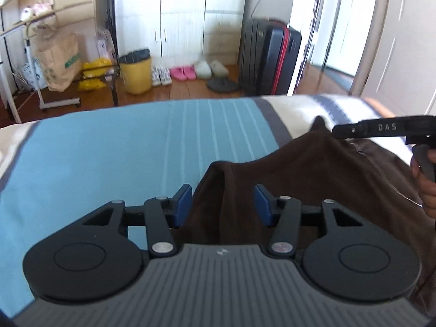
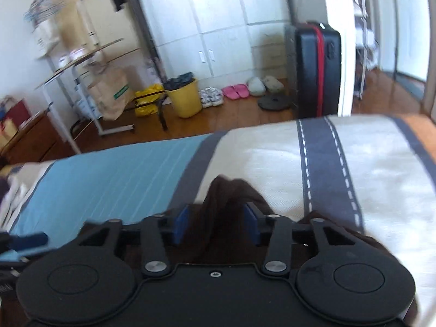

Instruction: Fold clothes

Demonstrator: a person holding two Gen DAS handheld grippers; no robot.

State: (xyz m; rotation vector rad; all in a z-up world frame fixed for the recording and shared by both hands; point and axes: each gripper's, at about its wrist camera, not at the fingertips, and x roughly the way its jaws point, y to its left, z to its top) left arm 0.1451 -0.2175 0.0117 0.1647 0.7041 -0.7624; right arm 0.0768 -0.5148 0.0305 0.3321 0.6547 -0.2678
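Garment: brown garment [image 1: 313,169] lies on the bed [image 1: 109,158], bunched.
Your left gripper [image 1: 223,204]: spread, a fold between the pads.
Your right gripper [image 2: 215,224]: spread around a raised fold.
Beyond bed: yellow bin [image 1: 136,75] holding dark stuff; suitcase [image 1: 272,60] alongside.

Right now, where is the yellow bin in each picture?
Left wrist view: the yellow bin stands on the floor, upper left of middle, beyond the bed.
Right wrist view: the yellow bin stands on the floor, upper middle, a bit left.
Shared landmark: the pink slippers lie just right of it.
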